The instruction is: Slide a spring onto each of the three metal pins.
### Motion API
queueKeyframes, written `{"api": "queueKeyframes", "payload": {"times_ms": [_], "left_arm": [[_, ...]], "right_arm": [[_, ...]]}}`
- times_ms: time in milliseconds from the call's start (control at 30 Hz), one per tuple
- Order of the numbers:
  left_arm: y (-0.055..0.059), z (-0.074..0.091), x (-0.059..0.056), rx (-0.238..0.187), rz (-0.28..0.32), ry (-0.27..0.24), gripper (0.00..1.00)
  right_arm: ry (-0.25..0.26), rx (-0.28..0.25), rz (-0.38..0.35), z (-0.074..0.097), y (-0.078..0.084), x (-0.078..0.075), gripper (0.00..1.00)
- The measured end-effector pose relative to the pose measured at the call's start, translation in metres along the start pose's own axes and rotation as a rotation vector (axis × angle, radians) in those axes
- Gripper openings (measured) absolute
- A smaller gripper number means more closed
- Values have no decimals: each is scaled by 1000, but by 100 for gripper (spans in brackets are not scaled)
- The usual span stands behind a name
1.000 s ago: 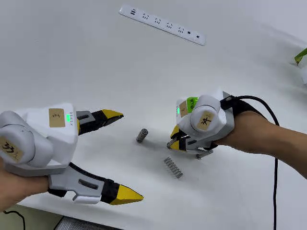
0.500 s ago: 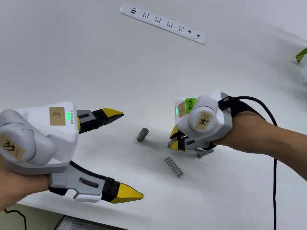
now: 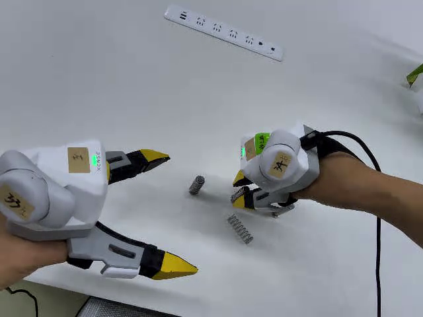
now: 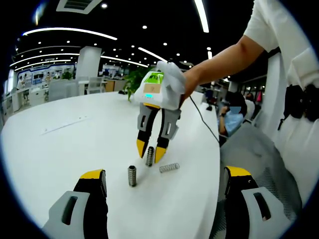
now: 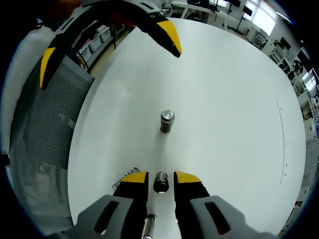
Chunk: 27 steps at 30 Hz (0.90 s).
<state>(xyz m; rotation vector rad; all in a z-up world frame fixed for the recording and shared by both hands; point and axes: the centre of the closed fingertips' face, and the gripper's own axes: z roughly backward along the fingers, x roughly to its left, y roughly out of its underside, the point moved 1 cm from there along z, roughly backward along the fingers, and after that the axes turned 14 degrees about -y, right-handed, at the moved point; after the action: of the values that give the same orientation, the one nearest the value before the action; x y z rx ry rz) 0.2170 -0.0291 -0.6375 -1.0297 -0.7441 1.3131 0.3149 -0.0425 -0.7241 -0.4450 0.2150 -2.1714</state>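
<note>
A short metal pin [image 5: 160, 183], already sleeved in a grey coil, stands at the bottom centre of the right gripper view, between the yellow tips of the right gripper [image 5: 160, 178]. The jaws sit close on either side, but I cannot tell whether they pinch it. A second sleeved pin [image 5: 167, 121] stands upright mid-frame. A loose spring [image 3: 240, 228] lies flat below the head view's centre. A bare pin [image 3: 283, 210] is mostly hidden under the right gripper. At lower left, the left gripper [image 3: 165, 211] gapes wide, empty.
</note>
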Motion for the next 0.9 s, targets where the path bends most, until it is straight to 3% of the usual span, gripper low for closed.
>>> {"api": "queueKeyframes", "payload": {"times_ms": [467,900], "left_arm": [[-1,3,3,15,-22,7,100],[-4,7,5,41,-52,11,100]], "right_arm": [[73,-103,-44,38,-2,6,33],[166,-344,-203,83,5,28,51]]}}
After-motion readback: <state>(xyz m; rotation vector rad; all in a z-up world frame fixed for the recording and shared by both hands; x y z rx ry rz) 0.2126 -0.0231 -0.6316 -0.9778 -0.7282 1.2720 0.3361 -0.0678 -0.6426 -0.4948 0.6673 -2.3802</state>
